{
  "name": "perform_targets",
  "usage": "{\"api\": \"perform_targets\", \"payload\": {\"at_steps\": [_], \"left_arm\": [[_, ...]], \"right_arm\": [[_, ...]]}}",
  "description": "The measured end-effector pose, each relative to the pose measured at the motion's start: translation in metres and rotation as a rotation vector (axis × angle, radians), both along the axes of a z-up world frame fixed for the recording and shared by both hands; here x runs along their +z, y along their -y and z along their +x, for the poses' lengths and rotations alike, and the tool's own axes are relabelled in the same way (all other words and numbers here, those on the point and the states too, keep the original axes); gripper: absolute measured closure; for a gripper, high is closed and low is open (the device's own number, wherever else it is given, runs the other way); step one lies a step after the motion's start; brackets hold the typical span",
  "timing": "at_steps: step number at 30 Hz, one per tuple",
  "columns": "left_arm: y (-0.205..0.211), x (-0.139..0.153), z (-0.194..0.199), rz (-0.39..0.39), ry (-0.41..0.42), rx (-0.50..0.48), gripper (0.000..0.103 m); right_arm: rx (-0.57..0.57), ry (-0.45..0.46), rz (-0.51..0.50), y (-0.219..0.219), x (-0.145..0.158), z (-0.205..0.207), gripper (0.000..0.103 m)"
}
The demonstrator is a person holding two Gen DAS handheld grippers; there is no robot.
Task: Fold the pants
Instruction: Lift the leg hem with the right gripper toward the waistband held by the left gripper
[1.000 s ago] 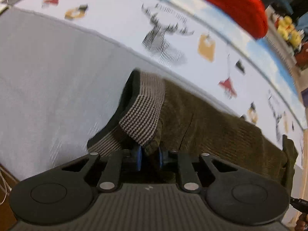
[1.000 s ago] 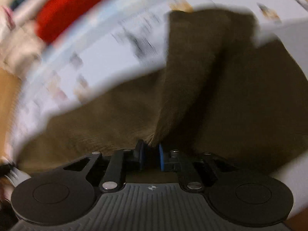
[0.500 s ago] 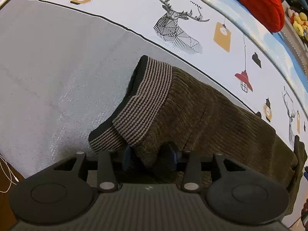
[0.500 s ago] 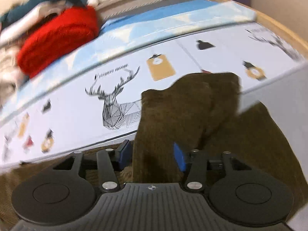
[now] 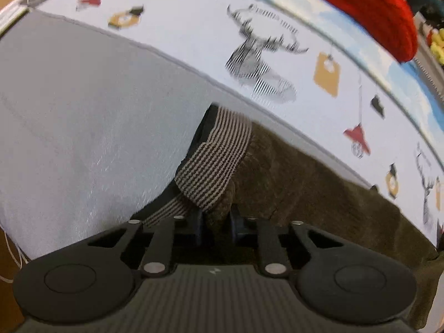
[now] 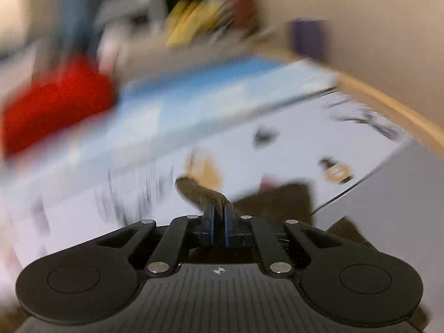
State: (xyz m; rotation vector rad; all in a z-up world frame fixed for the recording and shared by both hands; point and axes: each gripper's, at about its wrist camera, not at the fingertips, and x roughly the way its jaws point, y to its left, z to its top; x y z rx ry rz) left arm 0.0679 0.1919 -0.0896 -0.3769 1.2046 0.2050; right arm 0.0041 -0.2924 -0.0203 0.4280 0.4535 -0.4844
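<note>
We've got both jaws just closed, left gripper [image 5: 216,223] and right gripper [image 6: 219,223] clamped on the pants [image 5: 305,183].

Even soft indoor light, fisheye bending at edges, left view slightly blurred, right view heavily motion-smeared

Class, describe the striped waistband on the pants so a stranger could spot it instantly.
Start at the white printed sheet with the black line-drawn deer head. Below it lie the olive-brown corduroy pants, across the plain grey cloth. At their left end, the ribbed waistband alone has thin tan-and-dark stripes.
</note>
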Motion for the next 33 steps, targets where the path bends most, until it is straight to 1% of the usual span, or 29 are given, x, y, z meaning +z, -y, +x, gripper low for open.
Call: {"api": "perform_targets", "payload": {"at_steps": [1,2,3,4,5,6,7,8,9,10,12,14,15,16,18,19,22,25,26,28,30,32,33], "left_arm": [[0.000,0.007,-0.003,0.006,0.031,-0.007,0.086],[0.000,0.013,-0.007,0.010,0.065,-0.014,0.086],[-0.002,0.019,-0.011,0.004,0.098,-0.022,0.086],[-0.002,0.021,-0.014,-0.005,0.113,-0.028,0.086],[-0.003,0.021,-0.018,-0.011,0.109,-0.037,0.086],[-0.003,0.019,-0.019,-0.015,0.091,-0.049,0.086],[-0.004,0.014,-0.021,-0.025,0.063,-0.063,0.086],[-0.006,0.010,-0.022,-0.038,0.042,-0.068,0.086],[-0.009,0.007,-0.023,-0.050,0.029,-0.064,0.086],[-0.013,0.006,-0.024,-0.062,0.024,-0.056,0.085],[-0.017,0.002,-0.023,-0.093,0.007,-0.032,0.084],[-0.016,0.000,-0.021,-0.102,-0.011,-0.016,0.083],[-0.015,-0.001,-0.019,-0.100,-0.014,-0.010,0.076],[-0.014,-0.002,-0.017,-0.103,-0.015,-0.001,0.067],[-0.014,-0.004,-0.015,-0.133,-0.021,0.026,0.059],[-0.014,-0.005,-0.014,-0.139,-0.027,0.035,0.056],[-0.016,-0.010,-0.012,-0.159,-0.041,0.064,0.052],[-0.018,-0.013,-0.010,-0.185,-0.047,0.084,0.049],[-0.019,-0.014,-0.009,-0.184,-0.050,0.086,0.049],[-0.018,-0.017,-0.005,-0.168,-0.061,0.088,0.049],[-0.017,-0.019,-0.002,-0.149,-0.073,0.086,0.051],[-0.016,-0.021,0.001,-0.116,-0.084,0.084,0.065],[-0.016,-0.021,0.003,-0.091,-0.086,0.085,0.074]], "right_arm": [[-0.049,0.072,0.029,0.010,0.009,-0.021,0.103],[-0.096,0.112,0.034,0.017,0.016,-0.042,0.103],[-0.168,0.136,0.010,0.023,0.021,-0.065,0.103],[-0.223,0.145,0.015,0.032,0.022,-0.088,0.103],[-0.244,0.148,0.052,0.041,0.018,-0.104,0.103],[-0.246,0.135,0.123,0.054,0.008,-0.121,0.103],[-0.232,0.096,0.192,0.064,-0.006,-0.133,0.103],[-0.230,0.037,0.253,0.074,-0.022,-0.142,0.103],[-0.255,-0.013,0.308,0.083,-0.037,-0.153,0.103],[-0.276,-0.032,0.352,0.091,-0.047,-0.162,0.099],[-0.282,-0.035,0.424,0.106,-0.063,-0.172,0.098],[-0.258,-0.041,0.453,0.111,-0.074,-0.166,0.088],[-0.248,-0.044,0.469,0.113,-0.078,-0.161,0.077],[-0.243,-0.033,0.487,0.114,-0.080,-0.155,0.068],[-0.208,0.016,0.523,0.113,-0.082,-0.138,0.059],[-0.190,0.030,0.537,0.111,-0.082,-0.125,0.057],[-0.153,0.065,0.581,0.106,-0.087,-0.087,0.055],[-0.165,0.075,0.618,0.107,-0.096,-0.052,0.052],[-0.177,0.070,0.624,0.107,-0.099,-0.042,0.052],[-0.236,0.052,0.629,0.110,-0.107,-0.027,0.052],[-0.294,0.047,0.636,0.113,-0.112,-0.018,0.054],[-0.324,0.042,0.613,0.115,-0.114,-0.011,0.078],[-0.328,0.044,0.588,0.115,-0.111,-0.009,0.091]]}}
